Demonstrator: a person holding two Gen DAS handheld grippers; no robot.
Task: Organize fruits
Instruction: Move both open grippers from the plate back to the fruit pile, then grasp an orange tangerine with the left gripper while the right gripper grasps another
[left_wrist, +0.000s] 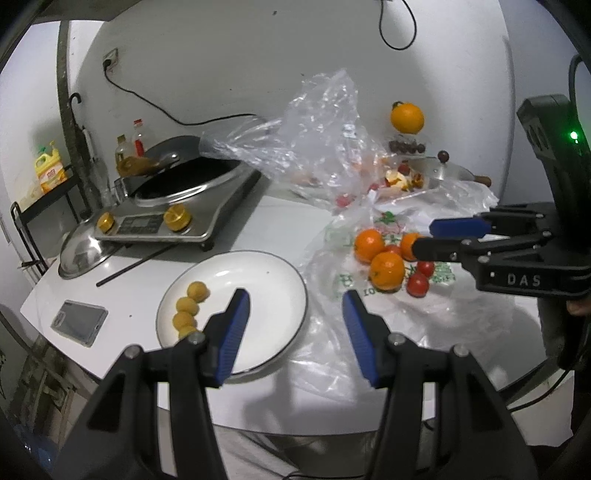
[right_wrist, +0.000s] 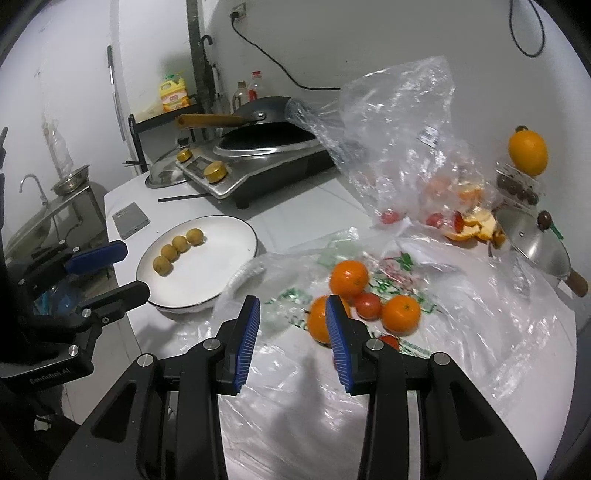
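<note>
- While four small yellow-brown fruits (right_wrist: 178, 249) are already laid in a row on the plate (right_wrist: 236, 229), three oranges (right_wrist: 348, 277) and several tomatoes (right_wrist: 368, 305) are seen lying loose on a flattened printed bag (right_wrist: 402, 264), well apart from the plate's centre.
- The right gripper (right_wrist: 291, 341) is held above the bag, just short of the nearest orange (right_wrist: 318, 320); its jaws are spread with nothing between them, and one pad hides part of that orange.
- The left gripper (left_wrist: 295, 332) is held over the plate's near rim, jaws spread wider and nothing gripped.
- The step in hand is judged to be a reach for the nearest orange by the right gripper, for transfer to the plate.
- The gap looks narrower than the orange, so the jaws should be widened before descent.
- The orange should be straddled across its widest part and the pads closed gently, since the round skin is likely to slip or roll.
- A tomato touches that orange; a straight vertical approach is advised so that it is not pushed aside or crushed.
- The bag film is loose and wrinkled; pinching it along with the fruit should be avoided.
- Placement beside the existing row, on bare plate, is recommended.
- Peel scraps (right_wrist: 476, 225), a clear bag (right_wrist: 399, 140) and a further orange (right_wrist: 527, 151) at the back are noted as not involved.
</note>
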